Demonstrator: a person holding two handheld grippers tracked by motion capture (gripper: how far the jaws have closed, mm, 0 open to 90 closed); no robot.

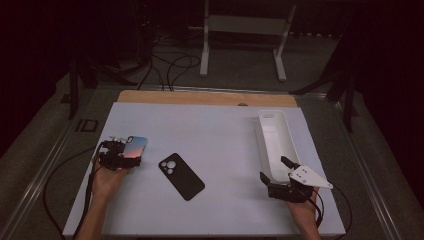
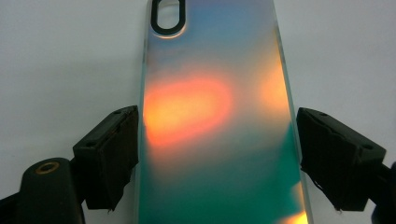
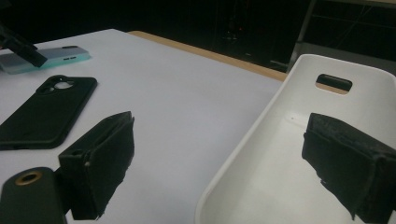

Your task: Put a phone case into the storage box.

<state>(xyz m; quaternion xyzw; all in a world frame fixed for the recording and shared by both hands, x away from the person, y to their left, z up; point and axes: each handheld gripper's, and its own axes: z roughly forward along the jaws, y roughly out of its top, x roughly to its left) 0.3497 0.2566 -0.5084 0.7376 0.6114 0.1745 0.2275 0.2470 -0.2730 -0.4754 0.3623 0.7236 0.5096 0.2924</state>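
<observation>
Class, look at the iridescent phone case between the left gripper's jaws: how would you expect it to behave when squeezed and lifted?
The iridescent case looks thin and glossy, so the pads may slip on its edges. It seems an empty shell, so probably light and somewhat flexible under a squeeze. Lying flat on the table, it should slide rather than roll.

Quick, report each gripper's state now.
Left gripper: open, jaws either side of the iridescent phone case, pads not yet pressing.
Right gripper: open, holding nothing, near end of the white tray.
</observation>
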